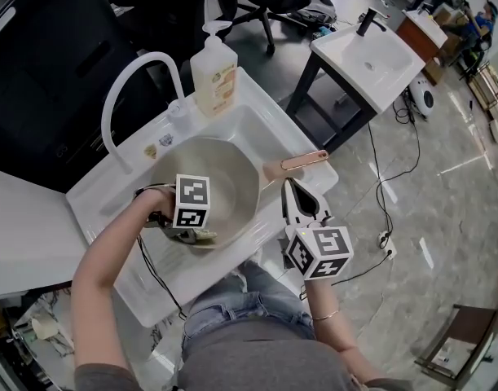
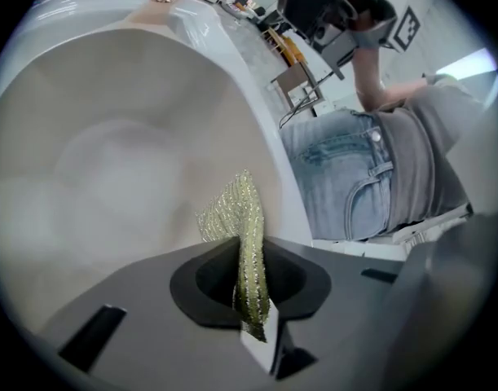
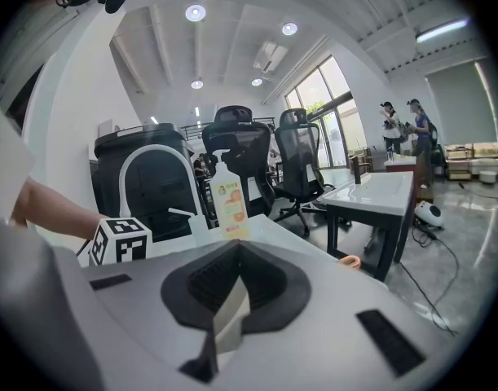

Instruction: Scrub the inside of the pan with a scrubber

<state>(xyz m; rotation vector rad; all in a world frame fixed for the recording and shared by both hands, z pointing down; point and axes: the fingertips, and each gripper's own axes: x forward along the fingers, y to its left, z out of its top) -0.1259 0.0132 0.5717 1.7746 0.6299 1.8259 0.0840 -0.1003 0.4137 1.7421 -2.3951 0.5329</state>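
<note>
**Scrubber being gripped inside the pan**

A yellow-green mesh scrubber (image 2: 247, 235) is being grasped by the left tool (image 2: 253, 304). Its 2 jaws are being pressed onto the folded mesh, so that the loose end is being pushed out ahead of the tips. The scrubber is being held inside the pan (image 2: 110, 161), at the wall nearest this tool; whether it is touching the metal cannot be told. The pan's pale bowl is being shown ahead of this tool and to its left, and the pan is being carried in the white sink (image 1: 261, 125). The pan's copper-coloured handle (image 1: 304, 160) is being pointed out over the sink's edge, just ahead of the right tool (image 3: 224, 312). The right tool is being held clenched on nothing, its 2 jaws being shut together, and it is being held outside the sink, off to the right of the left tool. Beyond the left tool, at the sink's far rim, a soap bottle (image 1: 213, 68) and a curved white faucet (image 1: 151, 56) are being shown.
</note>
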